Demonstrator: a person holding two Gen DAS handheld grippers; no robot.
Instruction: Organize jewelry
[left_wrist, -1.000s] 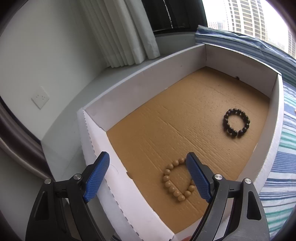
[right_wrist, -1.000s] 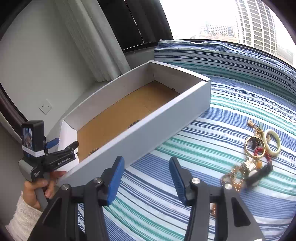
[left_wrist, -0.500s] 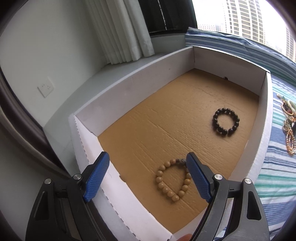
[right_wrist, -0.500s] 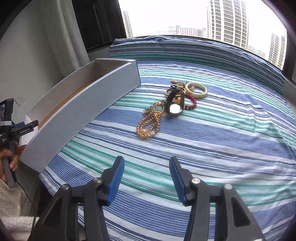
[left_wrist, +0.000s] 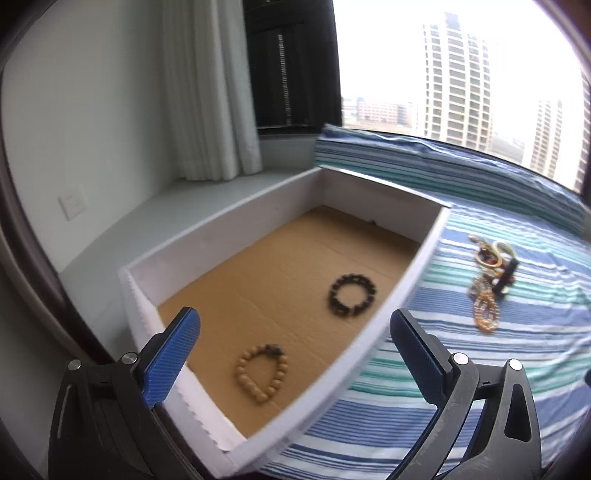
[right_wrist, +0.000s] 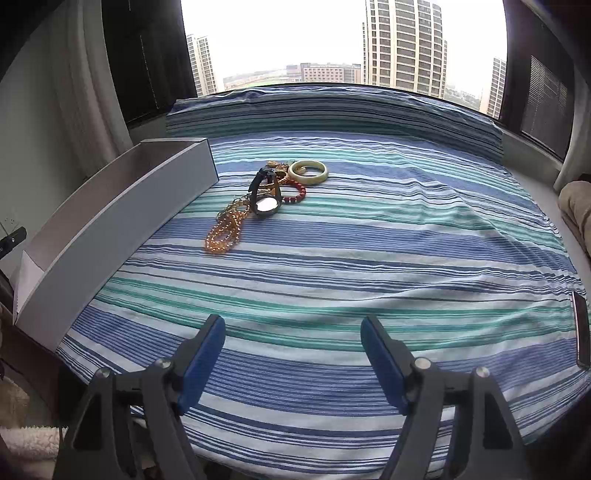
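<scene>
Though blurred, round beaded bracelets (left_wrist: 352, 295) (cardboard-floored)

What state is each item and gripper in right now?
Left gripper: open, empty, jaws just widened.
Right gripper: open, empty, jaws just widened.
Box: open-topped.
Tan bracelet: in box.
Black bracelet: in box.
Jewelry pile: on bedspread, unsorted.

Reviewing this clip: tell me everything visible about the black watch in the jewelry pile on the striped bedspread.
The watch has a black strap and a round black case with a pale, shiny face turned up toward the camera. Its strap stands up in a loop behind the case. It sits in the middle of the jewelry pile on the bedspread, resting against gold chains, with a red bead bracelet beside it. Neither gripper touches it.
</scene>
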